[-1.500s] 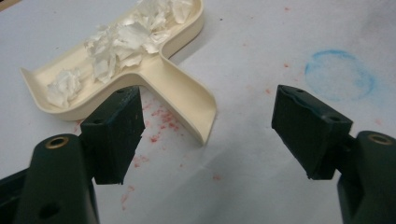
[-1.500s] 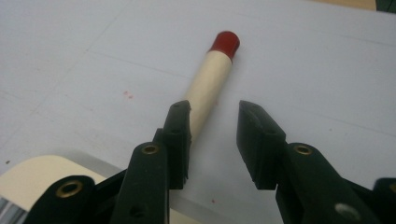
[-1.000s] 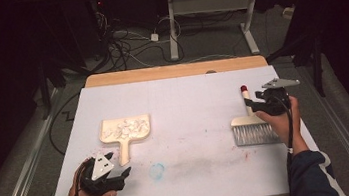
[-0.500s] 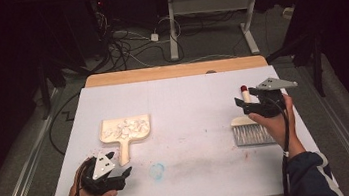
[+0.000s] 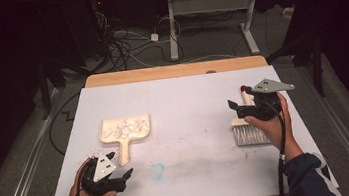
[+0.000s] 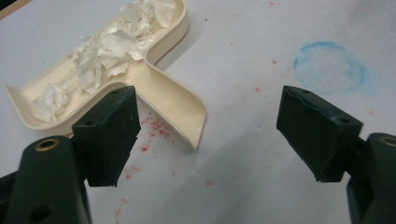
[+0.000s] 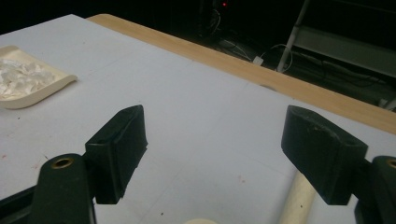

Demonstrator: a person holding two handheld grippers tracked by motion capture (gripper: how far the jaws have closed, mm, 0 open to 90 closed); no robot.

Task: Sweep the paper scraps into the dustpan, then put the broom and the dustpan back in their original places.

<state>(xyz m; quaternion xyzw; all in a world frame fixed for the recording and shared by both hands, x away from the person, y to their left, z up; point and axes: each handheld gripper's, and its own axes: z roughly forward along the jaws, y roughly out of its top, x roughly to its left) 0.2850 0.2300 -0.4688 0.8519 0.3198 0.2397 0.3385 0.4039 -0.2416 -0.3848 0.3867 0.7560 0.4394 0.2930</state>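
Note:
A cream dustpan (image 5: 125,130) with white paper scraps lies left of the middle of the white table, its handle pointing at the person. My left gripper (image 5: 120,166) rests just below that handle. Its jaws have just been opening a little further and are open, with nothing between them. In the left gripper view the left gripper (image 6: 207,93) faces the dustpan (image 6: 107,79) handle's end. A brush (image 5: 248,131) with a red-tipped handle lies flat at the right. Above its handle my right gripper (image 5: 236,110) has just been opening and holds nothing. The right gripper (image 7: 215,112) stands over the brush handle (image 7: 299,200).
A blue ring stain (image 5: 157,170) and red specks mark the sheet near the front middle. The table's wooden far edge (image 5: 174,71) borders a dark floor with cables and desk legs (image 5: 172,32). The dustpan (image 7: 28,81) is far off to the left in the right gripper view.
The right gripper's jaws have spread apart off the brush handle and the hand has shifted a little left and up. The brush stays flat on the table. The left hand has kept still.

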